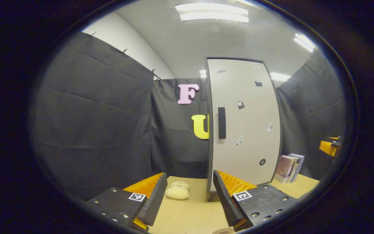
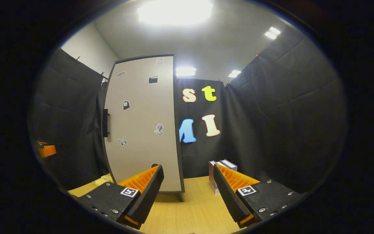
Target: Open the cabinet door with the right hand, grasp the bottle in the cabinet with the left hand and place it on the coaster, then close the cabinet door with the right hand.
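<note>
The left gripper (image 1: 190, 201) and the right gripper (image 2: 188, 195) both hang above the table (image 2: 190, 211) with jaws spread wide, holding nothing. At twelve o'clock stands the tall pale cabinet door (image 1: 243, 123), shut, sticker-dotted, with a dark vertical handle (image 1: 221, 123).

Both views face the shut cabinet door (image 1: 243, 123) (image 2: 143, 123) from low over the table (image 1: 187, 214) (image 2: 193, 208).
</note>
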Action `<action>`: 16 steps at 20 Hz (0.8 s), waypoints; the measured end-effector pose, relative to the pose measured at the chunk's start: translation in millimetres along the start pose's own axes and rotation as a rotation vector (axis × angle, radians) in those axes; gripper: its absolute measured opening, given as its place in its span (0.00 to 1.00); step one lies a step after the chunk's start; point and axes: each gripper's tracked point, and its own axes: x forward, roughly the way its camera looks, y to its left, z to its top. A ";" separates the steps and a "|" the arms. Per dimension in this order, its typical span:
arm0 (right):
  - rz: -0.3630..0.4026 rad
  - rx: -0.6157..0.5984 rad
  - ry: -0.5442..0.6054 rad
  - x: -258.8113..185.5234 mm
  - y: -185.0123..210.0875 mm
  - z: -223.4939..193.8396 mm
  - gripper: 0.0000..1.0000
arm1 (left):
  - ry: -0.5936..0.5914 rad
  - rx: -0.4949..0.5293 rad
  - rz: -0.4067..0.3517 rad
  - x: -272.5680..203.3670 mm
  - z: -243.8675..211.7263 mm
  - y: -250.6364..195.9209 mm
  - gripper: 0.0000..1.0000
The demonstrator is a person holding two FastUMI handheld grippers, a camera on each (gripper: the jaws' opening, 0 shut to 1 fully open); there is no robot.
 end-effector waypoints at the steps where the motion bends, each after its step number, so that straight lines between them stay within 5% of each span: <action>1: 0.002 0.004 0.000 0.4 2.1 -0.2 0.95 | -0.001 0.001 0.003 -0.2 0.1 1.4 0.82; 16: 0.135 0.028 -0.021 58.1 92.6 35.6 0.95 | -0.010 0.050 0.099 -22.0 4.9 63.4 0.82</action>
